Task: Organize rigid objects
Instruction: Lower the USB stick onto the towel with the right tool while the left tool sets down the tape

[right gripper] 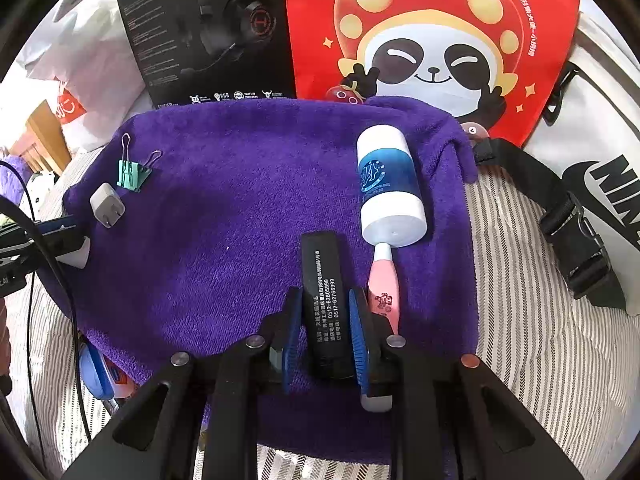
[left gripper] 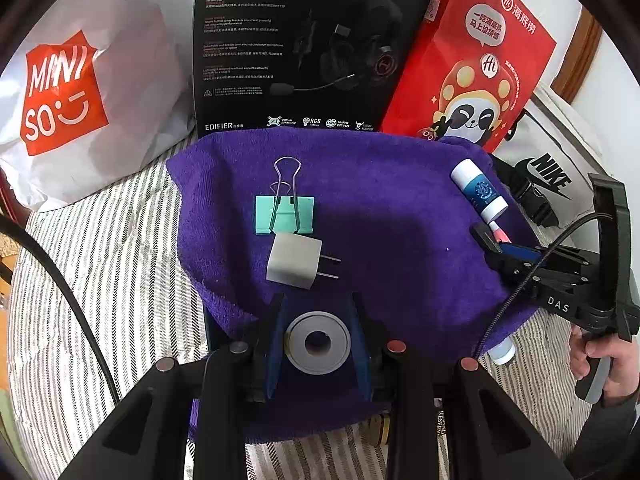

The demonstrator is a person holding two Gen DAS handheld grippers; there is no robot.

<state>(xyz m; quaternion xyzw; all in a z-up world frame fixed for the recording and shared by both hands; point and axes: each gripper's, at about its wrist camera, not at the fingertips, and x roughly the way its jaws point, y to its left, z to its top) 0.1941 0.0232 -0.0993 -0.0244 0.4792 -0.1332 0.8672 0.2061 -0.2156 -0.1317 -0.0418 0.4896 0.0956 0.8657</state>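
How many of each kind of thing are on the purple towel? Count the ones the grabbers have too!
On the purple towel:
green binder clip: 1
white plug charger: 1
grey ring: 1
white and blue bottle: 1
pink stick: 1
black bar: 1
Total: 6

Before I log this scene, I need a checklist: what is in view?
Towel: one, purple, on striped bedding.
Clip: one, mint, towel's left.
Charger: one, white, below clip.
Ring: one, grey, between left fingers.
Bottle: one, white-blue, towel's right.
Pink tube: one, below bottle.
Black bar: one, between right fingers.
Bags: white, red, Nike, behind.
Box: one, black, behind.
Left gripper, right gripper: black, blue fingers.
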